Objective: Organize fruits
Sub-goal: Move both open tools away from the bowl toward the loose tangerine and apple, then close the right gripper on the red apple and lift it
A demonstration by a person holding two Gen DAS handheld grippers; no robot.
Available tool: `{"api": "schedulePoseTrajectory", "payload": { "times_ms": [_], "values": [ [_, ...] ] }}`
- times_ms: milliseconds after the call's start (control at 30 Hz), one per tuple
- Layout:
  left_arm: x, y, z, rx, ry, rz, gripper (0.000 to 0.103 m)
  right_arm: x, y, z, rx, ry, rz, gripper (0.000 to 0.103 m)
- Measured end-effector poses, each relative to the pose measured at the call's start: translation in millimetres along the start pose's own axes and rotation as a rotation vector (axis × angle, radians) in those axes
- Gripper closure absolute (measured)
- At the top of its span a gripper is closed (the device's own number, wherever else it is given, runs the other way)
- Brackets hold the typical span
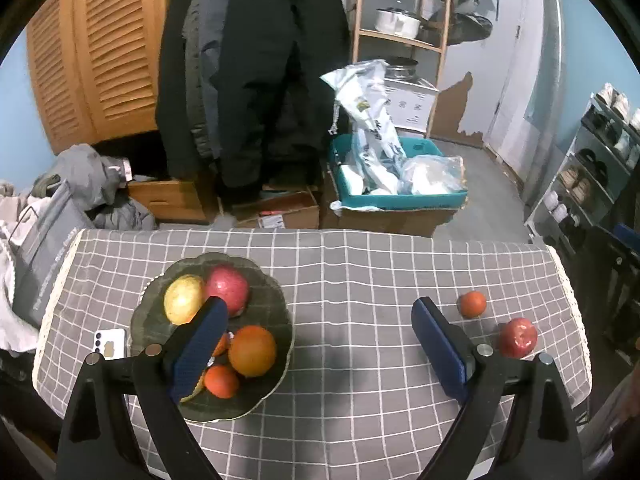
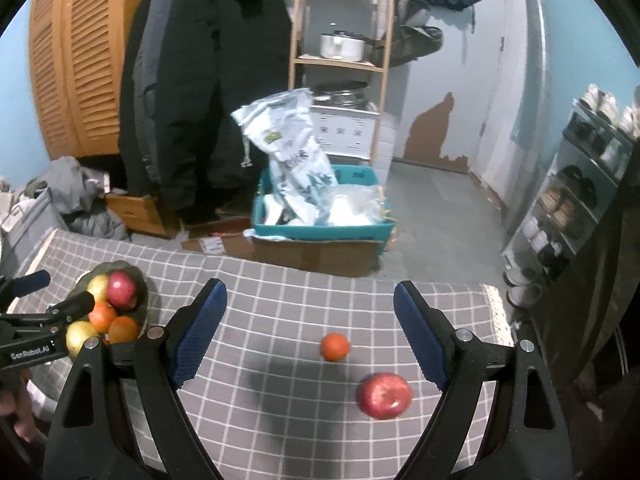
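A dark green scalloped plate (image 1: 276, 312) on the grey checked tablecloth holds a yellow apple (image 1: 182, 298), a red apple (image 1: 228, 286), a large orange (image 1: 252, 350) and smaller tangerines. My left gripper (image 1: 320, 314) hangs open over the cloth, its left finger in front of the plate, nothing between its pads. On the cloth to the right lie a loose tangerine (image 2: 335, 347) and a loose red apple (image 2: 385, 395). My right gripper (image 2: 308, 300) is open above them, the fruit below its jaws and untouched. The left gripper (image 2: 40, 292) shows at the plate (image 2: 146, 300) in the right wrist view.
A white phone (image 1: 110, 343) lies left of the plate. Beyond the table's far edge stand cardboard boxes and a teal bin (image 1: 400, 200) of bags, hanging coats (image 1: 256, 80), a wooden shelf and a shoe rack (image 1: 588, 172) at right.
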State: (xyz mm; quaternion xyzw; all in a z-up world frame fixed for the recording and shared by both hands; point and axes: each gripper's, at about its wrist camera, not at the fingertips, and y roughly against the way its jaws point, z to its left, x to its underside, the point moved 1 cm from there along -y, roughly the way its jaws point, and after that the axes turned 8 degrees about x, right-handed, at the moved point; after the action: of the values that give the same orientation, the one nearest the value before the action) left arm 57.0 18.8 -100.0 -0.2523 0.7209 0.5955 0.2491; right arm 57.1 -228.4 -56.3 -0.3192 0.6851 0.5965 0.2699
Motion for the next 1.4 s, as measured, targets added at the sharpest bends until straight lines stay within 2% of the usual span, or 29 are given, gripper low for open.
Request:
{"api": "schedulePoseTrajectory", "payload": {
  "times_ms": [200,600,933,1400],
  "values": [
    [-1.6,-4.1,-21.8,0.019,-0.035,0.000,0.003,7.5,-0.1,-26.9,0.031,-0.039,0.009,0.017],
    [-1.2,-21.6,-58.1,0.071,-0.077,0.027,0.003,28.7,-18.4,-61.5,0.077,-0.083,0.072,0.016],
    [7.1,-55.5,-77.7,0.079,-0.098,0.090,0.003,55.1,-56.8,-77.1,0.086,-0.108,0.182,0.016],
    [26.7,-112.8,-92.3,0.098,-0.091,0.204,0.003,109.6,-138.1,-80.4,0.084,-0.114,0.420,0.016]
  ]
}}
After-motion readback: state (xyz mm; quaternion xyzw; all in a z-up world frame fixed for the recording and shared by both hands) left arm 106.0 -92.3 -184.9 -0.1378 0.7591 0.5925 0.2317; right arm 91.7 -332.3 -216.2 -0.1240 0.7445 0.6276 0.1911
